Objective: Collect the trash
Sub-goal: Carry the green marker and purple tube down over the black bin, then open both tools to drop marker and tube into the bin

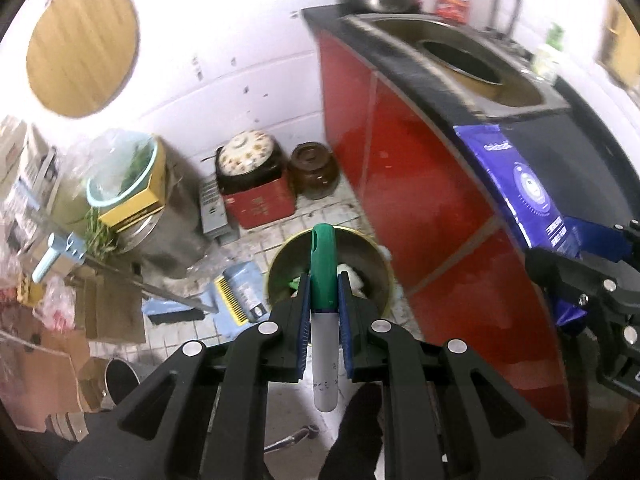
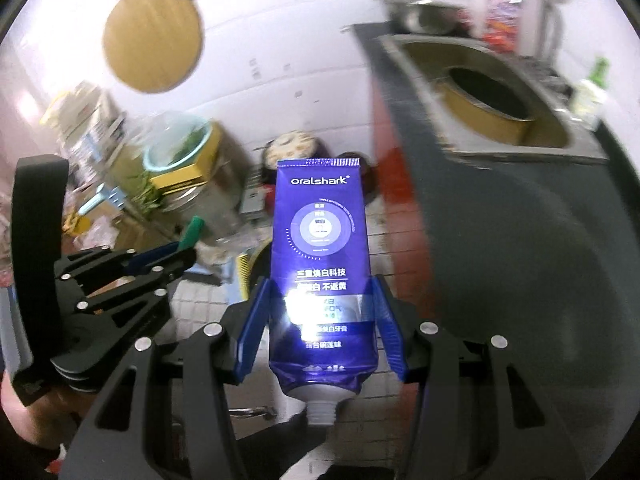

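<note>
My left gripper (image 1: 324, 300) is shut on a marker pen (image 1: 323, 268) with a green cap and a grey-white barrel. It holds the pen above a round metal bin (image 1: 376, 264) on the tiled floor; the bin holds white and green scraps. My right gripper (image 2: 320, 292) is shut on a blue "oralshark" toothpaste tube (image 2: 320, 240), nozzle toward the camera. The tube also shows in the left wrist view (image 1: 532, 184) at the right, over the counter edge. The left gripper and its pen show in the right wrist view (image 2: 176, 254) at the left.
A red cabinet (image 1: 400, 160) with a dark counter and a steel sink (image 1: 472, 60) stands to the right. A patterned pot (image 1: 248, 160), a brown jar (image 1: 314, 170), a red box, a blue dustpan (image 1: 236, 296) and cardboard clutter (image 1: 60, 344) crowd the floor at the left.
</note>
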A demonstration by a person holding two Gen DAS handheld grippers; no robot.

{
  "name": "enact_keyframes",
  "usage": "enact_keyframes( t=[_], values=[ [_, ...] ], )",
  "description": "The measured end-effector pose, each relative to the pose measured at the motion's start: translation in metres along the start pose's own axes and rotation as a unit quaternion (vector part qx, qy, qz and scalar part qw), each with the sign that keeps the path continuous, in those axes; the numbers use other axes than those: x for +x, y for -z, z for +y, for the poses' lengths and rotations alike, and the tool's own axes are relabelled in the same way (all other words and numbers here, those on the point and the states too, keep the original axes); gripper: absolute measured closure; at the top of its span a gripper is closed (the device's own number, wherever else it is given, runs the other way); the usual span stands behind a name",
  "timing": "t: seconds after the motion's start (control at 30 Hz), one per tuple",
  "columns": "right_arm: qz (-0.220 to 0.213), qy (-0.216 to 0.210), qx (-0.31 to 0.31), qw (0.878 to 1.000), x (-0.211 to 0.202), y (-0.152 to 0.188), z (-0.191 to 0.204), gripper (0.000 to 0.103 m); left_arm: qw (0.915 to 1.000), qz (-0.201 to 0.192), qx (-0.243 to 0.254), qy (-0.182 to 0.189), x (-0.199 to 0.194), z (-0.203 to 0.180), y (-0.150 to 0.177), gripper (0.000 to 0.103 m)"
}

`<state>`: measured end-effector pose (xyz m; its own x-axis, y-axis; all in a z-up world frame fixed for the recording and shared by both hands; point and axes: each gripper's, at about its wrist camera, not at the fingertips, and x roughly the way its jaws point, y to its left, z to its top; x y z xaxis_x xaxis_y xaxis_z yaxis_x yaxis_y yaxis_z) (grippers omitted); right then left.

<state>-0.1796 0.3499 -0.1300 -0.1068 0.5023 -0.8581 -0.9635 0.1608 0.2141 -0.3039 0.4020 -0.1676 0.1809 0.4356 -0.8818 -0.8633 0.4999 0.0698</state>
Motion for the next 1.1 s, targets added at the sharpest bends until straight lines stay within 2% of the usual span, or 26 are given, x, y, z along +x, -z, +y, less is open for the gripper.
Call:
enact_keyframes(
  t=[0.23,0.4,0.6,0.93,1.0,1.03,1.07,1.1],
  values=[
    [0.047,-0.021,-0.011,0.999,0.074,-0.016,0.025,0.052,0.9992,0.023,-0.03,0.012,0.072,0.042,0.004,0.09],
    [0.073,-0.02,-0.011,0.997,0.121,-0.02,0.027,0.052,0.9984,0.032,-0.037,0.028,0.119,0.044,0.008,0.09],
    [0.093,-0.016,-0.008,0.996,0.157,-0.023,0.02,0.052,0.9974,0.05,-0.035,0.038,0.169,0.043,0.009,0.09],
    [0.11,-0.014,-0.006,0.994,0.193,-0.022,0.01,0.052,0.9963,0.062,-0.036,0.047,0.2,0.045,0.01,0.09],
    [0.112,-0.015,-0.002,0.994,0.199,-0.023,0.008,0.048,0.9958,0.063,-0.038,0.054,0.204,0.046,0.01,0.089],
    [0.116,-0.016,-0.001,0.993,0.201,-0.023,0.007,0.04,0.9953,0.064,-0.041,0.06,0.207,0.047,0.01,0.072],
    [0.114,-0.013,-0.001,0.993,0.203,-0.023,0.006,0.019,0.9951,0.066,-0.043,0.061,0.21,0.048,0.009,0.038],
    [0.104,-0.013,0.0,0.995,0.201,-0.024,0.005,0.017,0.9957,0.059,-0.047,0.053,0.209,0.05,0.01,0.029]
  ],
)
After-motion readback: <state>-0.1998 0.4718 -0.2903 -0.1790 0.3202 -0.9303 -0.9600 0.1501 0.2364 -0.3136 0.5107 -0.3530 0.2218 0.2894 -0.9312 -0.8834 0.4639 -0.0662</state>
